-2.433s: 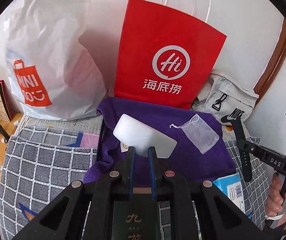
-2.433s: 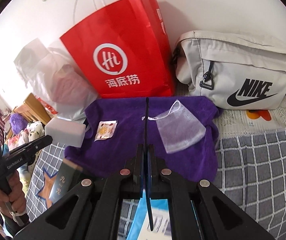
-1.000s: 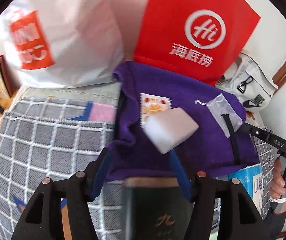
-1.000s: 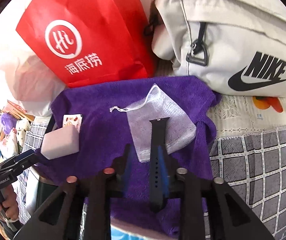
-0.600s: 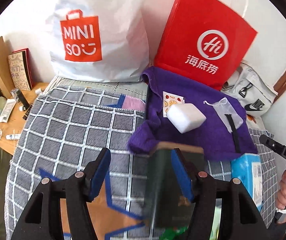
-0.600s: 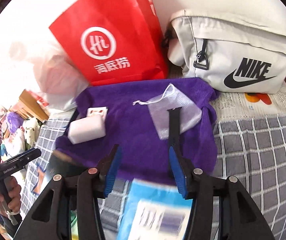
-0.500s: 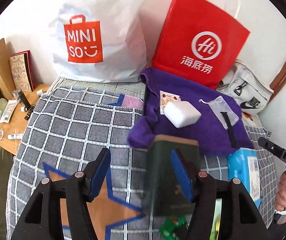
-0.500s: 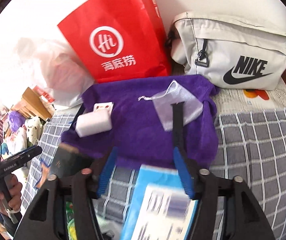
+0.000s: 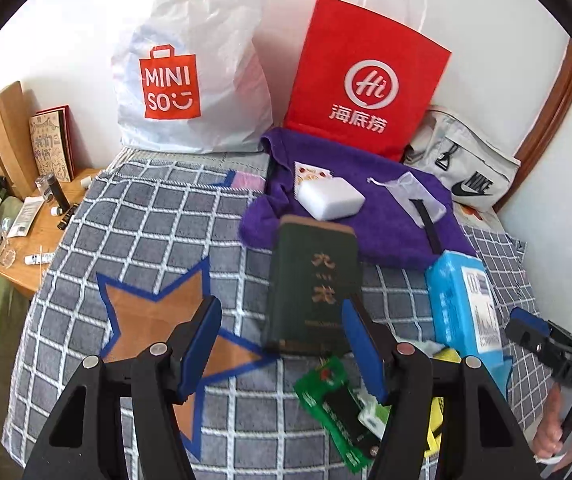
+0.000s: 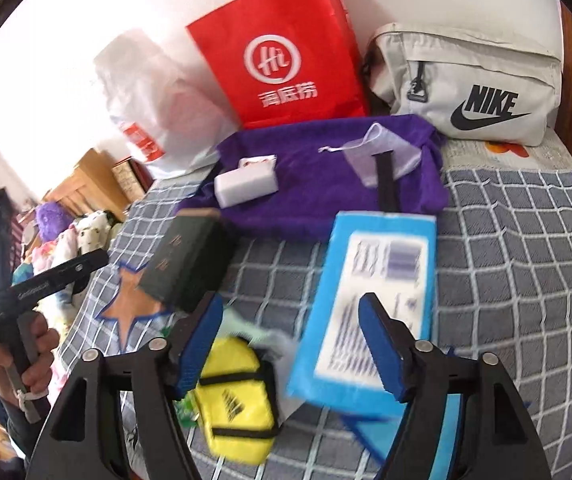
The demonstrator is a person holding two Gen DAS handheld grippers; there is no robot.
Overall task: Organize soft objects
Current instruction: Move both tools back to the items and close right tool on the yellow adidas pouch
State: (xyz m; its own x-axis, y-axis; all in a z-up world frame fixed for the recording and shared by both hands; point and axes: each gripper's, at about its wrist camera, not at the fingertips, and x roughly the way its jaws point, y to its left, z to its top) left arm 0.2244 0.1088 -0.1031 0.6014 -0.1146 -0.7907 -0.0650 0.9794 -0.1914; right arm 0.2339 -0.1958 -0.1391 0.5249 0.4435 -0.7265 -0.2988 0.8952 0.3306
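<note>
A purple towel (image 9: 382,236) lies on the checked bedspread, holding a white foam block (image 9: 330,198), a small printed sachet (image 9: 310,170), a sheer mesh pouch (image 9: 410,188) and a black strap (image 9: 428,226) laid over the pouch. My left gripper (image 9: 279,312) is open, back from the towel, with a dark green box (image 9: 314,284) lying untouched beyond its fingers. My right gripper (image 10: 290,308) has its jaws opening with nothing pressed between them. A blue tissue pack (image 10: 374,292) lies on the bed under it, and a yellow pouch (image 10: 237,392) sits by its left finger.
A red paper bag (image 9: 366,80), a white Miniso bag (image 9: 189,72) and a grey Nike bag (image 10: 466,92) line the wall behind the towel. A green packet (image 9: 338,404) lies near the left gripper. A wooden bedside table (image 9: 41,232) with small bottles stands left of the bed.
The left gripper let go of the white block and the right let go of the black strap, both now on the towel. Both grippers drew back over the bed and the right jaws widened.
</note>
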